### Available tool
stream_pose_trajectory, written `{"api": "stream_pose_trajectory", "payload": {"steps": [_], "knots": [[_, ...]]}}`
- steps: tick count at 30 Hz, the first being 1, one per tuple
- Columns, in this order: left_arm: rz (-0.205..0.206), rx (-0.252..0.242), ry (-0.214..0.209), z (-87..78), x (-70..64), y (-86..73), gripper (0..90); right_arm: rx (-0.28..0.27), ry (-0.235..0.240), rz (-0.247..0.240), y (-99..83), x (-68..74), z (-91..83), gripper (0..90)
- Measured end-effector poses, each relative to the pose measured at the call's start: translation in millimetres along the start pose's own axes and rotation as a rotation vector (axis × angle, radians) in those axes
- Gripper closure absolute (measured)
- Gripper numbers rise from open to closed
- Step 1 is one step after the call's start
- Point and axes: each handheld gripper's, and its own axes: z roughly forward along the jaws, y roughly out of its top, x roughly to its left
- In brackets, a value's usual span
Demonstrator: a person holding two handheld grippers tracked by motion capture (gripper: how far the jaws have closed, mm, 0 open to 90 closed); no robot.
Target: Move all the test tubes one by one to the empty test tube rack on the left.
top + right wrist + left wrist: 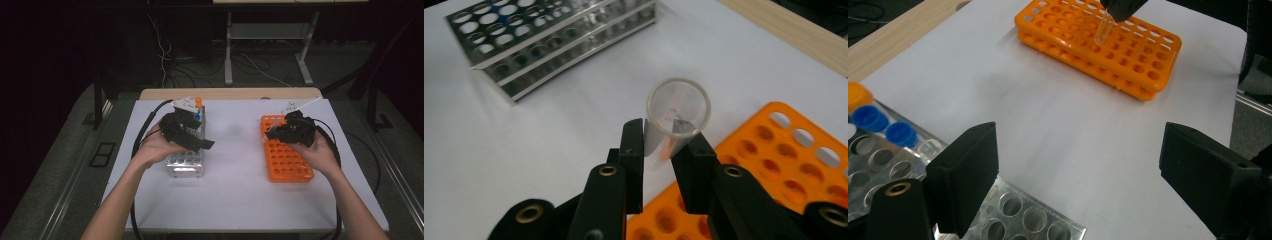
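**Clear tube held over the orange rack**

In the high view, at centre right of the frame, the right gripper (274,133) sits over the far end of the orange rack (287,162), which lies on the white-covered desk (235,185). Its own view shows its jaws closed on a clear, uncapped test tube (678,107), pinched just below the open rim, with the rim toward the camera at the middle of the frame. The orange rack (784,165) fills the lower right there, under the tube. In the left gripper view the tube (1103,29) hangs near the top centre, its rounded tip just above the holes of the orange rack (1128,60) (whether it touches, I cannot tell).

The left gripper (202,145), left of centre in the high view, hovers above the metal rack (186,167). Its jaws stand wide apart with nothing between them. The metal rack (1028,215) shows at the lower left of its view, with two blue caps (885,127) and an orange cap (858,95) at the left edge.
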Motion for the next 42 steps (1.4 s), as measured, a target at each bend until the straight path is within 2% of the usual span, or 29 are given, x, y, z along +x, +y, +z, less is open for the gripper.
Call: {"api": "stream_pose_trajectory", "payload": {"steps": [11, 24, 32, 42], "knots": [[0.054, 0.021, -0.048, 12.9, -17.2, 10.1, 14.4, 0.066, 0.104, -0.091, 6.0, 42.0, 8.6, 74.8], [0.120, 0.060, -0.109, 24.9, -34.2, 18.3, 18.1, 0.126, 0.179, -0.183, 13.4, 78.0, 28.8, 74.8], [0.138, 0.077, -0.170, 33.4, -38.7, 15.9, 30.1, 0.153, 0.220, -0.221, 13.7, 93.8, 41.8, 74.7], [0.179, 0.109, -0.233, 43.3, -42.8, 14.3, 47.8, 0.163, 0.252, -0.236, 15.2, 106.6, 51.2, 74.7]]}}
